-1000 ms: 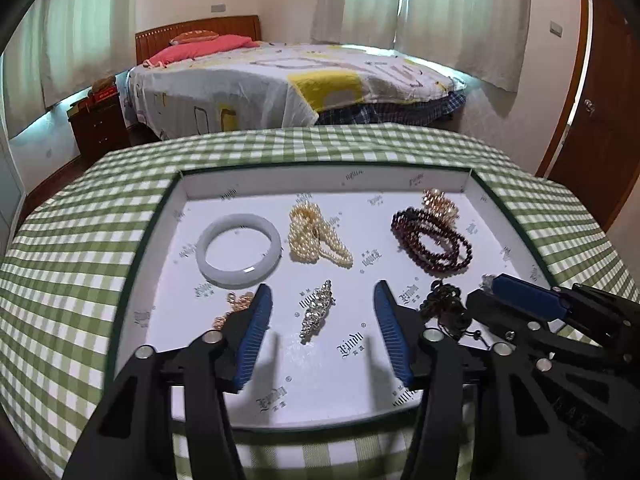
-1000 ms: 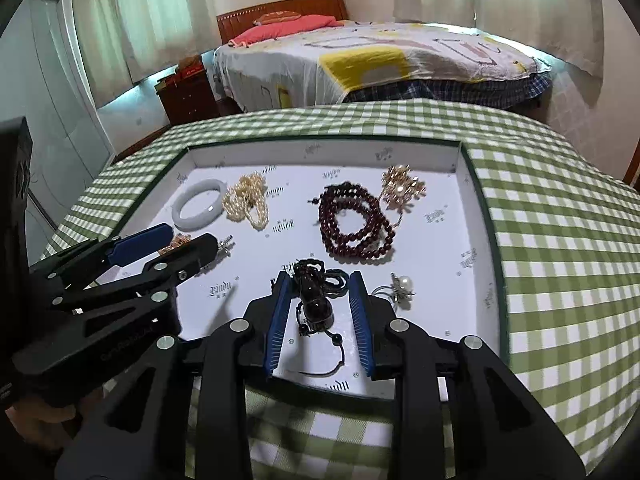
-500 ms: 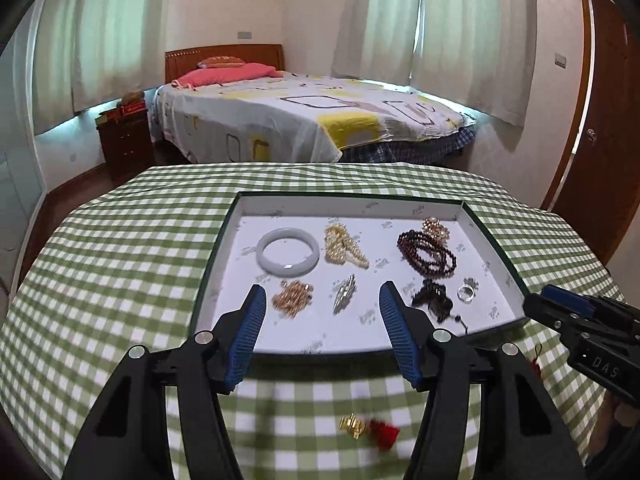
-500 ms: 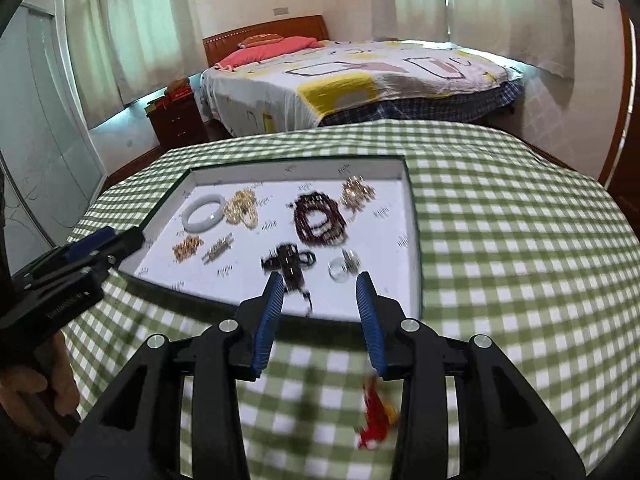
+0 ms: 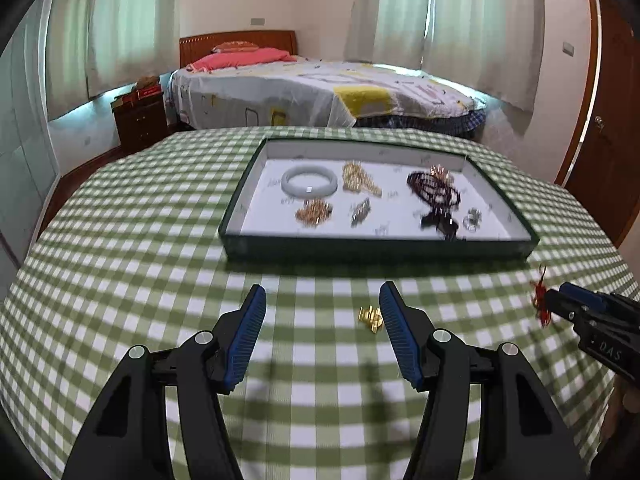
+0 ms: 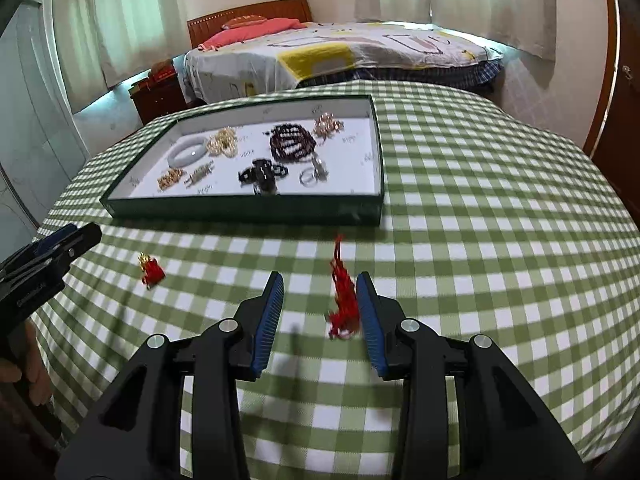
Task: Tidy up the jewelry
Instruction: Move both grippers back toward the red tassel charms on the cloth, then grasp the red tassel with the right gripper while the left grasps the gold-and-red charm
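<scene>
Jewelry first: most of it sits in the dark green tray (image 5: 376, 246) with its white lining, out on the checked bench (image 5: 120, 280). Inside, far row, a pale jade bangle (image 5: 309, 179) lies at the left, a heap of pearl strands (image 5: 360, 179) just beside it, then dark red bead bracelets (image 5: 434, 192) with a gold ornament (image 6: 328, 126) at their far edge. Near row: a gold chain piece (image 5: 314, 212), a silver brooch (image 5: 360, 212), a blurred black bead piece (image 5: 440, 220) and a silver ring (image 5: 472, 220).

Two pieces are outside the tray, on the cloth in front of it. A red tassel (image 6: 344, 300) lies between the fingers of the right gripper (image 6: 320, 312), close against the right-hand blue pad (image 6: 370, 320), its thin cord pointing toward the tray. That gripper stands wide open and grips nothing. Well to the left of it, a small gold charm with red thread (image 6: 150, 270) rests on the cloth; from the left wrist view that same charm (image 5: 371, 316) sits just inside the right-hand finger of the left gripper (image 5: 322, 312), which is also spread wide, nothing held.

Beyond the bench there is a bed (image 5: 320, 92) with a patterned cover and a pink pillow, a wooden nightstand (image 5: 140, 116), curtained windows and a wooden door (image 5: 612, 120).
</scene>
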`<state>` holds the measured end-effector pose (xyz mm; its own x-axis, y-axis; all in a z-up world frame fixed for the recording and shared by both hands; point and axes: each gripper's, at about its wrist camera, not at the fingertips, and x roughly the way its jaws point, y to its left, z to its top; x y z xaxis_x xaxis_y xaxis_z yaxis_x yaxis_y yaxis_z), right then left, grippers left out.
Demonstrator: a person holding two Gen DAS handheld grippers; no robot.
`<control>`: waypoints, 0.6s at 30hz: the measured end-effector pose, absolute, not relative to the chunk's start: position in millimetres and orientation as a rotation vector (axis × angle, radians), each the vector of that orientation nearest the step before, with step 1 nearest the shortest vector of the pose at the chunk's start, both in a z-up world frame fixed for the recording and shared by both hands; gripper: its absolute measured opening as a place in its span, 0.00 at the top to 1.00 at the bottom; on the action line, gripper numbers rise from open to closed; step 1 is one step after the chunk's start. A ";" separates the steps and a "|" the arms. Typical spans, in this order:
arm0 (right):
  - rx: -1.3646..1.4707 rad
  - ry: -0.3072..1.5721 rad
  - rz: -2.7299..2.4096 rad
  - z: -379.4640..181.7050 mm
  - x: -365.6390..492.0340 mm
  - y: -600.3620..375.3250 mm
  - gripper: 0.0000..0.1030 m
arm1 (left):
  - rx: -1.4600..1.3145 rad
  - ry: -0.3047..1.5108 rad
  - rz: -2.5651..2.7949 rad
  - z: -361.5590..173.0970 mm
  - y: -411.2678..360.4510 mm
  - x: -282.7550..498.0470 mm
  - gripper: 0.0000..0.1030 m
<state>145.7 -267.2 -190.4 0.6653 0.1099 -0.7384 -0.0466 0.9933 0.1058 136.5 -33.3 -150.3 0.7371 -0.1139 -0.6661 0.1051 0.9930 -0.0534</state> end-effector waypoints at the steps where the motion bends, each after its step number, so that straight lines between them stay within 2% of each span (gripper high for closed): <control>1: 0.080 0.843 0.087 -192.5 145.5 -267.0 0.64 | -0.018 0.743 -0.117 -153.1 -32.0 134.9 0.44; 15: 0.086 0.872 0.056 -206.7 156.8 -270.1 0.65 | -0.029 0.765 -0.109 -158.9 -26.9 131.3 0.44; 18: 0.086 0.873 0.047 -207.7 158.8 -272.2 0.76 | -0.027 0.769 -0.111 -160.6 -28.1 132.3 0.44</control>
